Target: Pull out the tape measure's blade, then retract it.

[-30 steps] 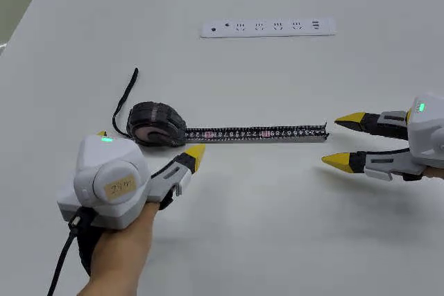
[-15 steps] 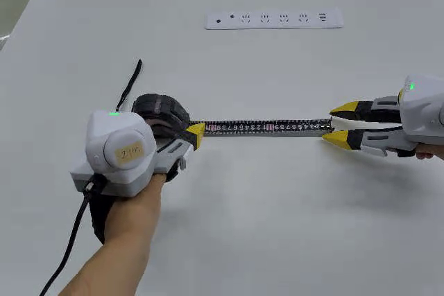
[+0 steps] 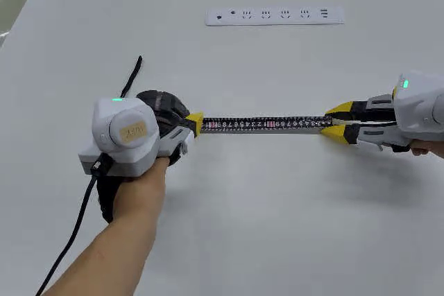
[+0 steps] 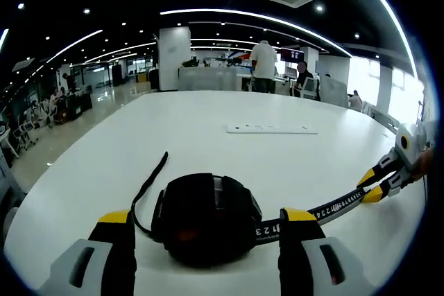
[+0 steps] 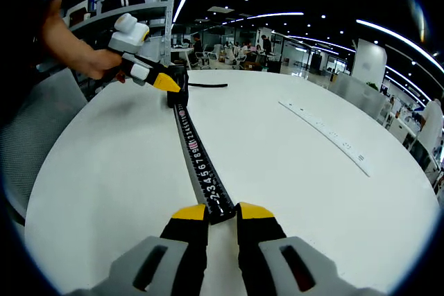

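Newly closed right tool (image 3: 331,127) pinches blade tip (image 5: 220,206); left tool (image 4: 207,217) straddles case (image 3: 161,104).

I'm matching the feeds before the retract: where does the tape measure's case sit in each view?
Head view: case left of centre, at the left end of the blade.
Left gripper view: case bottom centre, between the fingers.
Right gripper view: case small, upper left, at the blade's far end.
Shared landmark: white power strip, beyond the blade.
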`<state>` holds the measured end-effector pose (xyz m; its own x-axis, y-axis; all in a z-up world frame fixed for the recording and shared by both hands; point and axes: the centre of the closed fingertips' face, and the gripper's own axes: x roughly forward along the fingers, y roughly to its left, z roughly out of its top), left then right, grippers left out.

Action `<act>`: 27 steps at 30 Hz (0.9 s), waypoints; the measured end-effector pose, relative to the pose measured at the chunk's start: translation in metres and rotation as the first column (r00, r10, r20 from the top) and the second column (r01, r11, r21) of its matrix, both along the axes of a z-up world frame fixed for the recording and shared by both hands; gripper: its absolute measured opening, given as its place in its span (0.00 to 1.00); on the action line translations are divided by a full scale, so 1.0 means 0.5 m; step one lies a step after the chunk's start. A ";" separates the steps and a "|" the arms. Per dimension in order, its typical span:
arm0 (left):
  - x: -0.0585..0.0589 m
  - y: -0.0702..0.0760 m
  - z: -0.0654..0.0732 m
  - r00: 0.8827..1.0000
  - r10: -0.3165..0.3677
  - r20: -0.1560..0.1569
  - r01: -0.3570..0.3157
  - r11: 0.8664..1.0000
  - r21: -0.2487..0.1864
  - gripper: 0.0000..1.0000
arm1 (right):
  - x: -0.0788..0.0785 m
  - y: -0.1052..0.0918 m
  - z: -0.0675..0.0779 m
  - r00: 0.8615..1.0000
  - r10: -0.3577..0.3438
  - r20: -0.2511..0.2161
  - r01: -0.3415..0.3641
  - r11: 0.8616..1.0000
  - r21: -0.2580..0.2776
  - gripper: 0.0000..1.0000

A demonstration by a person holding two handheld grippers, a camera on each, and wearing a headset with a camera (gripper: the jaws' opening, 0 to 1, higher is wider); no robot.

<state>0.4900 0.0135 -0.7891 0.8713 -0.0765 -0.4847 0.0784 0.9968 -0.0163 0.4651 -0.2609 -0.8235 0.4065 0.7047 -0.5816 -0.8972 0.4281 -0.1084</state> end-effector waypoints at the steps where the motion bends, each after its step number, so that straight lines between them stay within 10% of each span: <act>1: 0.001 0.000 0.000 1.000 0.003 -0.003 -0.003 1.000 -0.004 0.82 | -0.002 0.000 0.000 1.000 0.002 0.000 -0.002 1.000 -0.001 0.14; 27: 0.008 -0.003 -0.012 0.999 -0.013 -0.048 0.015 0.999 0.031 0.63 | -0.007 -0.002 0.002 1.000 0.023 0.006 -0.023 0.999 -0.027 0.12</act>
<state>0.4941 0.0121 -0.7949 0.8459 -0.0725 -0.5283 0.0921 0.9957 0.0108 0.4615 -0.2617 -0.8227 0.3939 0.6980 -0.5980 -0.9062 0.4038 -0.1255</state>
